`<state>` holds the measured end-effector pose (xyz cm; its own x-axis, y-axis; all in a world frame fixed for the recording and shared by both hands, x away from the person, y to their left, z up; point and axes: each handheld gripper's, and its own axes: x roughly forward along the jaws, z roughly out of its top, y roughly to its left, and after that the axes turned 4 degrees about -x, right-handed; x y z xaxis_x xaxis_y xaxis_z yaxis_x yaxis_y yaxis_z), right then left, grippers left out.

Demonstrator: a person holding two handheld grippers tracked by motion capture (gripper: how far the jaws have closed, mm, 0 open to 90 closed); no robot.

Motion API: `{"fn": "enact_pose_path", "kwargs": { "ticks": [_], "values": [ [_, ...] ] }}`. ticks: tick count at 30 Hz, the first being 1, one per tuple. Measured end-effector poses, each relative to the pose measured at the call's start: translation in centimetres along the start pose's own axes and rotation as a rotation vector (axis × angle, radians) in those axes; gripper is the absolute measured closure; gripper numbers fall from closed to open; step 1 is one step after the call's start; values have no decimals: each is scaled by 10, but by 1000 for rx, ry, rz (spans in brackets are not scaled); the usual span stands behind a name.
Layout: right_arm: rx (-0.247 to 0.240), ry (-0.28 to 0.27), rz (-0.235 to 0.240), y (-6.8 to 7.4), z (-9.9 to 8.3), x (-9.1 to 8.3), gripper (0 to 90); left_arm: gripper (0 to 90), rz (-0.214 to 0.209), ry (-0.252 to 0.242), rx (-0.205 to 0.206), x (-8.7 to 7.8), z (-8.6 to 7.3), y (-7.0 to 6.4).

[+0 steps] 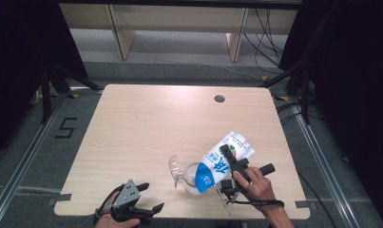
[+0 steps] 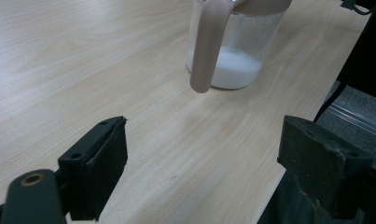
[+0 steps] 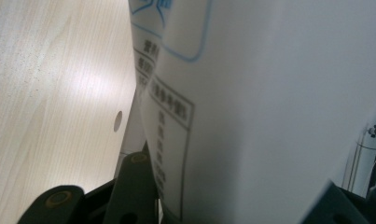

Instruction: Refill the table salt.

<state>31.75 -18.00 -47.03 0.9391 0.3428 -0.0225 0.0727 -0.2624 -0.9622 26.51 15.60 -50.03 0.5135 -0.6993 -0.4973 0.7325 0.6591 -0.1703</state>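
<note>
While the right tongs (image 1: 231, 164) grip a blue-and-white pouch (image 1: 222, 164) at about 4 o'clock on the tabletop (image 1: 146, 128), the pouch tilts with its lower end over a clear glass pitcher (image 1: 189, 176). The pitcher stands just to the pouch's 8 o'clock, with white powder in its bottom and its handle (image 2: 206, 44) facing the left tongs (image 1: 150, 197). Those sit at 7 o'clock near the front edge, jaws spread wide, holding nothing.
</note>
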Motion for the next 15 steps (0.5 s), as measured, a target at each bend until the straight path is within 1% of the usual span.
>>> {"fn": "enact_pose_path", "kwargs": {
  "ticks": [1, 2, 3, 4, 5, 6, 7, 8, 9, 10, 15],
  "values": [
    [-25, -5, -11, -2, 0, 0, 638, 151, 1, -1, 0, 0, 0, 0],
    [5, 4, 8, 0, 0, 0, 639, 151, 8, 2, 4, 0, 0, 0],
    [-19, -2, -9, -2, 0, 0, 639, 151, 11, 5, 0, -1, 0, -1],
    [-26, -5, -13, -3, 0, 0, 640, 151, 10, 4, 0, 0, 0, 0],
    [15, 14, 12, 1, 0, -1, 640, 151, -1, 3, 0, 0, 0, 0],
    [15, 14, 11, 1, 0, -1, 640, 151, 3, -1, 0, 0, 0, 0],
    [6, 7, 1, 0, 0, 0, 642, 151, -1, -1, -3, 0, 0, 0],
    [8, 12, 11, 0, 0, -1, 642, 152, 0, 1, 2, 0, 0, 0],
    [12, 17, 11, 1, 0, -1, 642, 151, 0, -4, -4, 0, 0, 0],
    [-1, 2, -3, -1, 0, 0, 643, 151, 5, -7, -4, 0, 0, 0],
    [-3, 5, -3, -1, 0, 0, 645, 152, 3, -4, -4, 0, 0, 0]
  ]
}}
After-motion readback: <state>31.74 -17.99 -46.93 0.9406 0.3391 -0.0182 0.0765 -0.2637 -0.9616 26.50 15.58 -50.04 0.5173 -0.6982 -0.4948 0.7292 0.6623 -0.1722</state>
